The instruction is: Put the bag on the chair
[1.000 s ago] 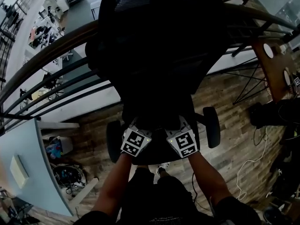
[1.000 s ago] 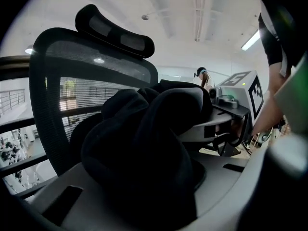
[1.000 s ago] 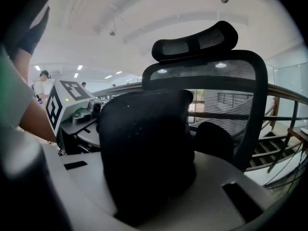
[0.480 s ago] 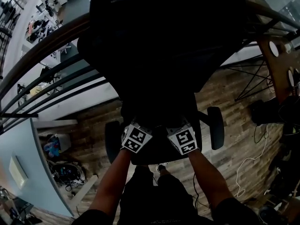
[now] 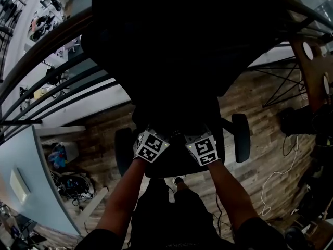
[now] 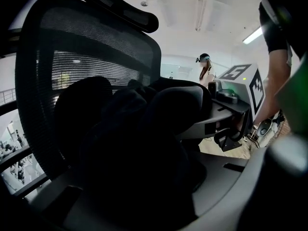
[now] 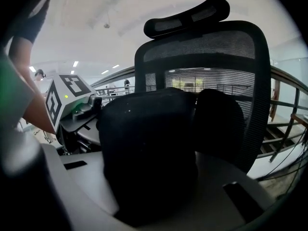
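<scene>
**Bag brought down onto the chair, both grippers still gripping**

Over the last second both hands have sunk toward the seat [image 5: 177,170] of the chair [image 5: 240,138]. The left gripper [image 5: 153,139] and right gripper [image 5: 201,141] each stay clenched on the black bag [image 7: 149,148], which sits low against the mesh backrest [image 7: 207,47]. Whether the bag's weight already rests on the seat is hidden, so letting go looks like the remaining step.

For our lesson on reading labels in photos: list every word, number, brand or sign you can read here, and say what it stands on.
No words, brands or numbers can be read anywhere.
Only signs: black-and-white square code patterns, no letters, on the left marker cube and the right marker cube.
</scene>
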The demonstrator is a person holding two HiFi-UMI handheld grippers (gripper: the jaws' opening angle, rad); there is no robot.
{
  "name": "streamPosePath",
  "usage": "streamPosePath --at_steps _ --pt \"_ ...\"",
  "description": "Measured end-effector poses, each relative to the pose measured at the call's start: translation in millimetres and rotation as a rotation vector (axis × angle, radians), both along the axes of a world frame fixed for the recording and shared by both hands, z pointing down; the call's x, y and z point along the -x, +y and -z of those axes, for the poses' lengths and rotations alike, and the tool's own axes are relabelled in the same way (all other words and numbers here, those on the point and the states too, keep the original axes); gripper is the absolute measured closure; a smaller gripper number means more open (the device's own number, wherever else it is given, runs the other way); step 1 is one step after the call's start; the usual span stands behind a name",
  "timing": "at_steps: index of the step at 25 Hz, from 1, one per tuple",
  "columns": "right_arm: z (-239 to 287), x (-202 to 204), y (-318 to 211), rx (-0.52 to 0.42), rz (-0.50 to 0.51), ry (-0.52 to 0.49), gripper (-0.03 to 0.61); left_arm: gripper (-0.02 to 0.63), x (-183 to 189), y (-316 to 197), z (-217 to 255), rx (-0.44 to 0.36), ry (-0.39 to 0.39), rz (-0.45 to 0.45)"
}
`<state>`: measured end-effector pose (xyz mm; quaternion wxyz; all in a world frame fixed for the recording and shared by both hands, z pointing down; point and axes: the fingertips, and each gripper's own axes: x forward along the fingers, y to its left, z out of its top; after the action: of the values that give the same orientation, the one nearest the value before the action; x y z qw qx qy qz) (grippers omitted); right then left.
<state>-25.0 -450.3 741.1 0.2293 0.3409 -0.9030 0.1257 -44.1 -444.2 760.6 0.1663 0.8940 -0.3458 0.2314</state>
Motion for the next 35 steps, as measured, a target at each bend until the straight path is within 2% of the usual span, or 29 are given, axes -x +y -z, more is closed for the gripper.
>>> streamPosePath --at_steps 5,11,16,21,29,35 --pt "-15 -9 -3 0.063 -0.057 -0.107 0.526 0.517 0 -1 -8 -0.019 -0.040 0.082" --pt "-22 -15 0 0.062 -0.108 -0.095 0.440 0.414 15 4 -11 -0.014 -0.045 0.162" --pt "-22 -31 5 0.056 -0.132 -0.077 0.388 0.387 26 17 -4 -0.015 -0.051 0.206" --pt "-23 -53 26 0.055 -0.134 -0.038 0.341 0.383 41 41 3 -0.001 -0.058 0.259" --pt "0 -77 59 0.034 -0.140 -0.028 0.336 0.383 41 69 25 -0.034 -0.095 0.320" --pt "39 -78 75 -0.048 -0.114 -0.047 0.345 0.407 36 89 56 -0.088 -0.082 0.337"
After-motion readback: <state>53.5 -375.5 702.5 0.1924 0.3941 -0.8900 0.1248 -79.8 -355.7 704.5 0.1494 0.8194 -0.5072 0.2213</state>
